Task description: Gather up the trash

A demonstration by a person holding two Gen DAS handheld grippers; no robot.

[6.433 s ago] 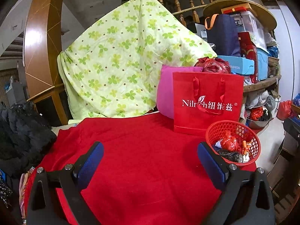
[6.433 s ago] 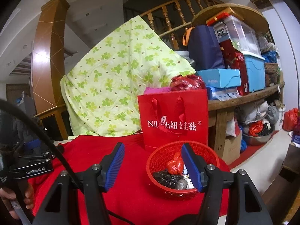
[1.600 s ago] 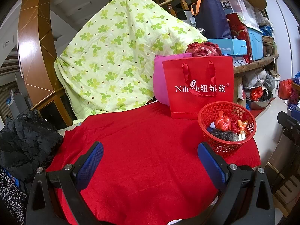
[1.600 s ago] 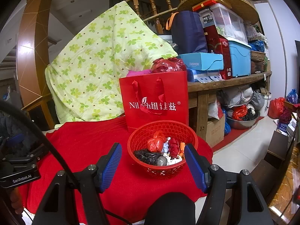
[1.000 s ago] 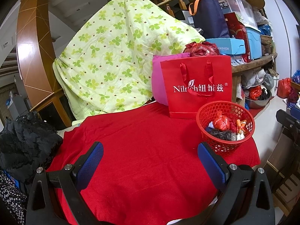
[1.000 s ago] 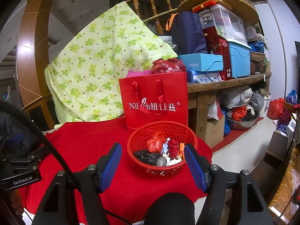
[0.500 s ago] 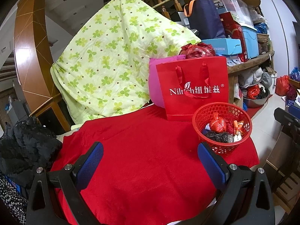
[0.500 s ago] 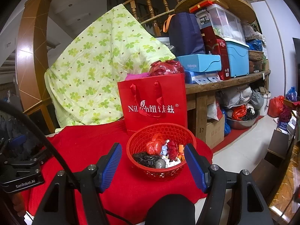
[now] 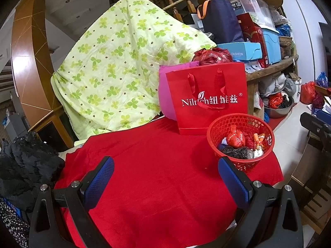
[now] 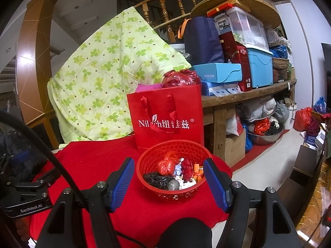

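Both tools, left (image 9: 165, 177) and right (image 10: 166, 175), gape empty (tilted slightly down) before the basket (image 10: 144, 163).

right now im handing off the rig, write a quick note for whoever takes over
Left tool: open, empty, over the red cloth-covered table.
Right tool: open, empty, lined up on the red plastic mesh basket without touching it.
Basket stands near the table's right edge, in front of the upright red paper gift bag.
In the basket: a crumpled red plastic bag, a black plastic bag, white paper scraps and orange wrappers.
Done: no loose trash shows on the cloth.
Left: probably nothing, unless trash lies out of view.
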